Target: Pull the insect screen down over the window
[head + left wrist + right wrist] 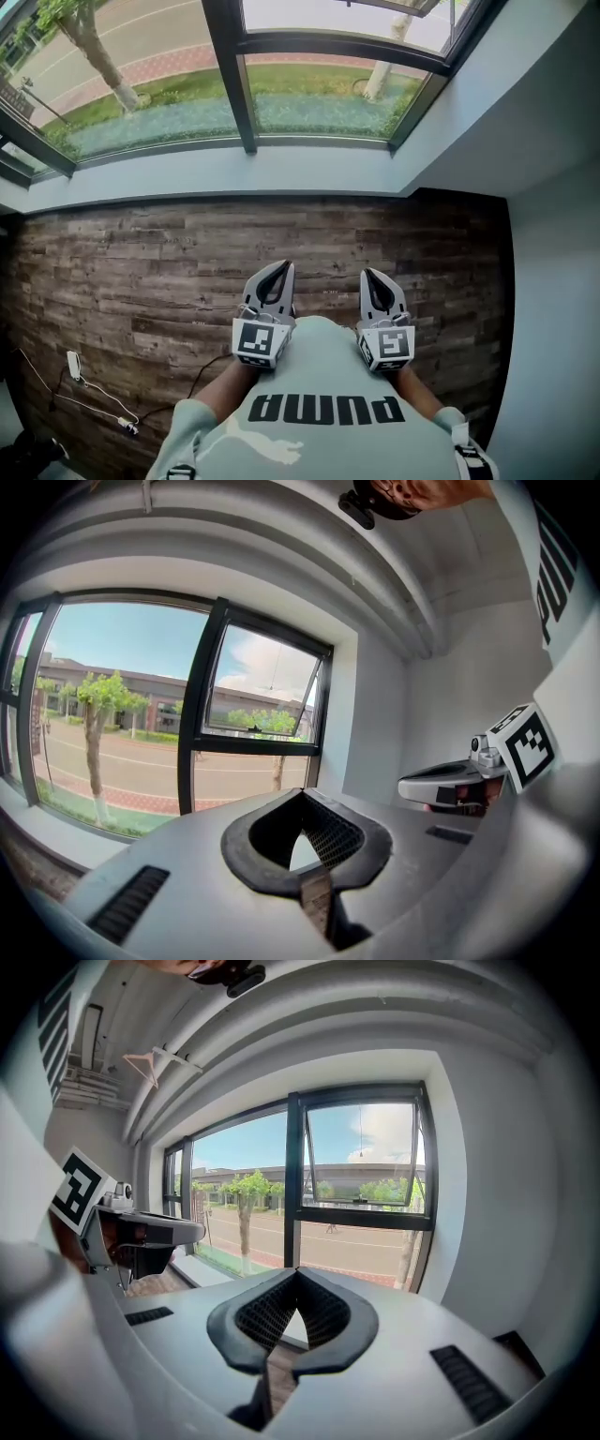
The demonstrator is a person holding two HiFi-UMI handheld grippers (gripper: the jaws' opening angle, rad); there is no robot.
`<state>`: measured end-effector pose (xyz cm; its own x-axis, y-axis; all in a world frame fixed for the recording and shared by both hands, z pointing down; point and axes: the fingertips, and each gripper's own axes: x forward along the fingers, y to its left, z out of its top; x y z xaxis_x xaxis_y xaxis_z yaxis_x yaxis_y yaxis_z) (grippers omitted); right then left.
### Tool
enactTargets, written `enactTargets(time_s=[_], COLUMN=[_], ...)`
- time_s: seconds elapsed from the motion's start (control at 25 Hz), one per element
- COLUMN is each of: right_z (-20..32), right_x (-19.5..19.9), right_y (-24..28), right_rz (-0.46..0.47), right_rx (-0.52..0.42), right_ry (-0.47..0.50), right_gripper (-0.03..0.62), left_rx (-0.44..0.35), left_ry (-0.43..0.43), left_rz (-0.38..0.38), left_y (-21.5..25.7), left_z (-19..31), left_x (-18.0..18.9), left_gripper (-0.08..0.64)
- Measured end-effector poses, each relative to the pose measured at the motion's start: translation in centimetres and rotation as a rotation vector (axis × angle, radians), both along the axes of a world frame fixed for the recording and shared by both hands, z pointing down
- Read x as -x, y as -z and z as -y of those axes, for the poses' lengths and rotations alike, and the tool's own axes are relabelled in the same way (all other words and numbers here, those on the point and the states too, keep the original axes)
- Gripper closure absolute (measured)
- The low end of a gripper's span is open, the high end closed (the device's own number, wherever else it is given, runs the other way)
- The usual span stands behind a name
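Note:
The dark-framed window (234,84) lies ahead of me, with street and trees beyond the glass. In the right gripper view its right pane (361,1162) has a small top sash tilted outward. I cannot pick out the insect screen in any view. My left gripper (284,268) and right gripper (367,274) are held side by side close to my chest, over the wooden floor and well short of the window. Both are shut with nothing between the pads. The left gripper's (302,794) tips meet, as do the right gripper's (297,1277).
A white sill (234,173) runs under the window. White walls (553,281) close in on the right. A white charger with its cable (75,364) lies on the wooden floor (141,272) at the left. A clothes hanger (155,1061) hangs high near the ceiling.

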<state>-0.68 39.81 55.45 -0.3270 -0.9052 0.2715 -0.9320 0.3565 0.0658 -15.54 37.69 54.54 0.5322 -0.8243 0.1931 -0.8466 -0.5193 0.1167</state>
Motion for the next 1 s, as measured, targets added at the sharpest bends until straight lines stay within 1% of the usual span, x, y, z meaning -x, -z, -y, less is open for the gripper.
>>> enactTargets(time_s=[0.24, 0.4, 0.52, 0.68, 1.0], right_z=[2.2, 4.4, 6.8, 11.6, 21.5], right_x=[3.0, 3.1, 2.5, 1.1, -4.0], right_y=[-1.0, -1.1, -1.6, -2.1, -1.0], right_rz=[-0.005, 0.001, 0.017, 0.054, 0.104], right_rx=[0.045, 0.063, 0.051, 0.036, -0.007], right_ry=[0.000, -0.002, 0.020, 0.053, 0.117], right_gripper=[0.588, 0.588, 0.588, 0.588, 0.588], left_rx=[0.037, 0.052, 0.050, 0.050, 0.007], left_ry=[-0.003, 0.003, 0.016, 0.059, 0.097], left_rz=[-0.003, -0.002, 0.011, 0.051, 0.107], left_y=[-1.7, -2.0, -2.2, -2.3, -0.1], left_z=[2.4, 4.3, 6.3, 10.6, 19.7], left_x=[2.9, 2.9, 2.3, 1.2, -4.2], left_gripper=[0.546, 0.546, 0.546, 0.546, 0.546])
